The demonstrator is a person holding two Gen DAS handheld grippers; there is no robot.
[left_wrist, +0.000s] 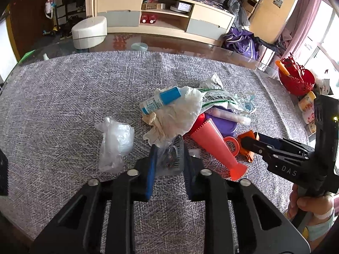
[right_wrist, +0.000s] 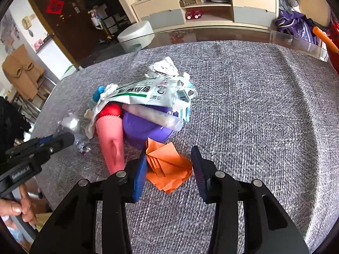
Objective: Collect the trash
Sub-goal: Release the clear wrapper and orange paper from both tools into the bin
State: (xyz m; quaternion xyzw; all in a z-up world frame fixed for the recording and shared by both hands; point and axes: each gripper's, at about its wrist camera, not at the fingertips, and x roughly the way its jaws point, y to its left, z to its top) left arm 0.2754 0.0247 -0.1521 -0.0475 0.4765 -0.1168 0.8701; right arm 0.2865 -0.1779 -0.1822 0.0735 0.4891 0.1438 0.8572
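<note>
A heap of trash lies on the grey woven tabletop: a blue-capped bottle, crumpled white paper, a green-striped white bag, a pink dustpan and a purple lid. My left gripper is open, its fingers on either side of a small clear wrapper at the heap's near edge. A clear plastic bag lies to its left. My right gripper is open around crumpled orange paper, touching the table.
A red basket and small jars stand at the table's right edge. A white stool and a low cabinet are beyond the far edge. The right gripper's body shows in the left view.
</note>
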